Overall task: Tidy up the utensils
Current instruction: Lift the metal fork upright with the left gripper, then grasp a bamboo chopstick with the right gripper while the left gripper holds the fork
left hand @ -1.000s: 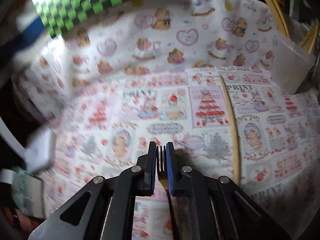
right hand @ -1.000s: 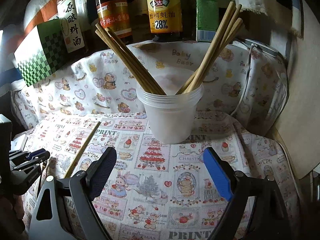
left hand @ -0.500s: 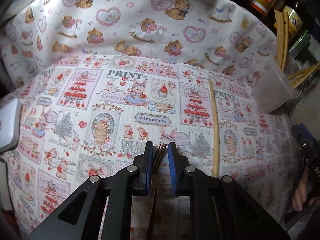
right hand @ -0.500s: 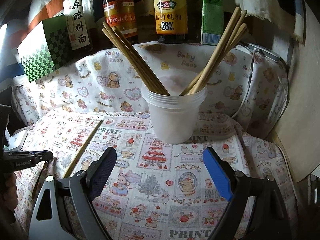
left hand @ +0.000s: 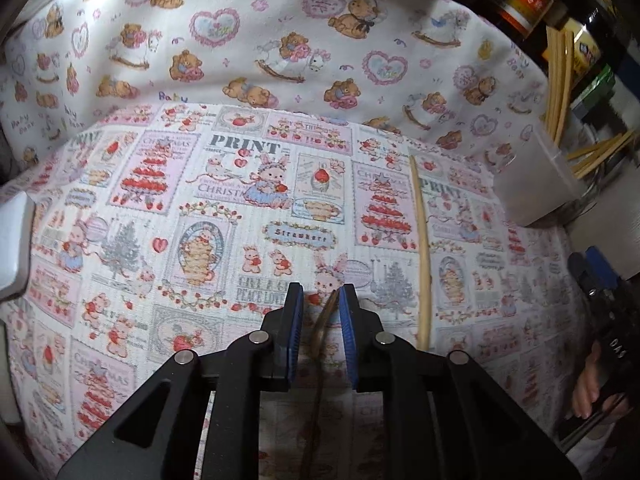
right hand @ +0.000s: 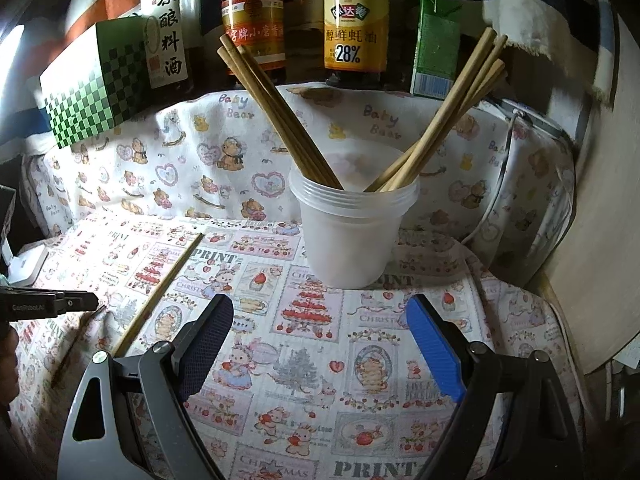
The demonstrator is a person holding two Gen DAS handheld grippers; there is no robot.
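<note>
Left wrist view: the left gripper (left hand: 319,300) points steeply down at the printed cloth (left hand: 224,208). Its jaws have just been opening and now stand a little apart, with the fork (left hand: 322,322) between them. The fork leans toward the right blue pad; whether it touches that pad cannot be told, and a clear gap separates it from the left pad. A single loose chopstick (left hand: 422,248) lies on the cloth just right of the gripper, running away from the camera. The white plastic cup (left hand: 532,184) stands at the far right with chopsticks in it. The right gripper (left hand: 600,276) shows at the right edge with a hand (left hand: 588,392) below it. Right wrist view: the right gripper (right hand: 320,344) hangs over the cloth (right hand: 304,320) with its jaws wide apart and nothing between them. The cup (right hand: 352,232) stands ahead of it, holding two bundles of chopsticks (right hand: 280,112) that splay left and right. The loose chopstick (right hand: 160,288) lies to the left. Further left, the fork (right hand: 78,340) rests slanted on the cloth below the tip of the left gripper (right hand: 86,302). Sauce bottles (right hand: 356,28) and a green checked box (right hand: 96,84) line the back.
</note>
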